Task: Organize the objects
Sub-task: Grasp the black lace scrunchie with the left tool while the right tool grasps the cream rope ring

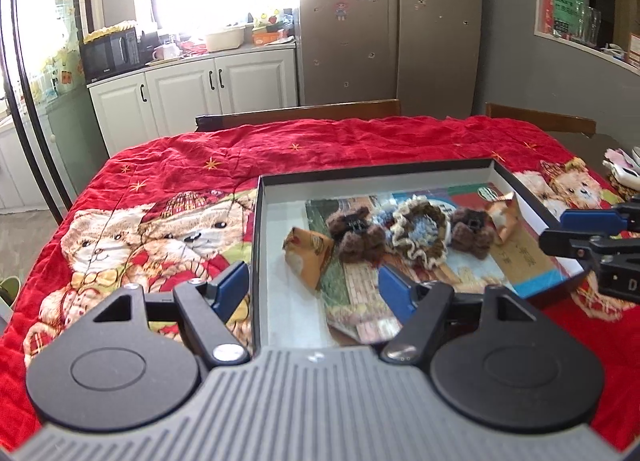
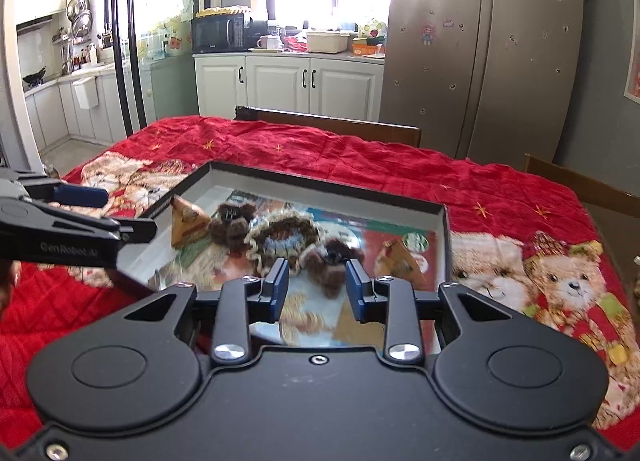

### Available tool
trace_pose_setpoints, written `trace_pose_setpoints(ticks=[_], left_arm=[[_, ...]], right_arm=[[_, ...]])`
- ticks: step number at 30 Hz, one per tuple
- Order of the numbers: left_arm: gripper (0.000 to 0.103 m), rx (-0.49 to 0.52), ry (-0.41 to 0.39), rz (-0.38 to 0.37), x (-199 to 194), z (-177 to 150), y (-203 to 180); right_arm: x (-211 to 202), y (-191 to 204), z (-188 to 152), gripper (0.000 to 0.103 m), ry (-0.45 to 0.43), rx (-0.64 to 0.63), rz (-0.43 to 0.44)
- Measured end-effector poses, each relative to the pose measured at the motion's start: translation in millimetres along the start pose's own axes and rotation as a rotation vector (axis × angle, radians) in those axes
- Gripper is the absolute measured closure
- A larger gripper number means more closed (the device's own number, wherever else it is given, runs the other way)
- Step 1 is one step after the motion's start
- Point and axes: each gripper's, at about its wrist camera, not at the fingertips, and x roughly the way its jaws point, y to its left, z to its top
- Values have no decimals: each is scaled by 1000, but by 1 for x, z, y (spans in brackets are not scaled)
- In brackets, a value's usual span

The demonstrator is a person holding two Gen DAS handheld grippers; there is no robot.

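Scrunchie lies mid-box between 2 brown furry clips on the red-clothed counter. Both the left gripper and right gripper have fingers spread, holding nothing. Risk: closing low could snag the neighbouring clip or the picture cards underneath.

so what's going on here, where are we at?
A person holds a claw in each hand over a shallow box on a table with a red teddy-bear cloth. The box holds two brown fuzzy clips, a crocheted scrunchie between them, two folded orange paper pieces and picture cards underneath. The left claw is open at the box's near-left corner, holding nothing. The right claw is open, hovering just short of one brown clip. Neither grips anything.
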Motion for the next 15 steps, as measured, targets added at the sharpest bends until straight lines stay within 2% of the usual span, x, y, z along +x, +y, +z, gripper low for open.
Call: trace_pose_setpoints(ticks=[15], left_arm=[[22,52,72,-83,-22,-50,-5]], right_arm=[[-25,2,-72,73,94,48,25]])
